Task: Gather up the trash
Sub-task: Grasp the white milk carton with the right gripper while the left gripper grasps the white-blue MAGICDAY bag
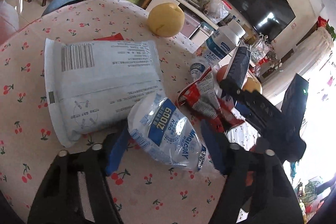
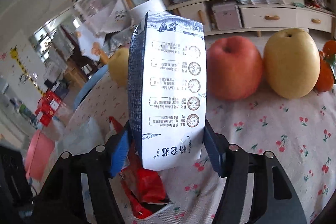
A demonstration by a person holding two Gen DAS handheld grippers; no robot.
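Observation:
A crushed clear plastic bottle with a blue label (image 1: 166,131) lies on the cherry-print tablecloth (image 1: 151,194). My left gripper (image 1: 163,132) is shut on it, with a blue pad against each side. A white and dark-blue milk carton (image 2: 172,85) stands upright between the pads of my right gripper (image 2: 167,127), which is shut on its lower part. The left wrist view shows the same carton (image 1: 238,64) held by the right gripper (image 1: 235,86). A large white wrapper with a barcode (image 1: 100,81) and a crumpled red-and-white snack wrapper (image 1: 201,96) lie on the table.
A yellow pear (image 1: 166,20), a white milk bottle (image 1: 224,41) and a small bottle (image 1: 197,68) stand at the table's far side. Behind the carton sit a red apple (image 2: 233,68), a pear (image 2: 292,64) and an orange fruit (image 2: 325,75). A red wrapper (image 2: 147,186) lies below it.

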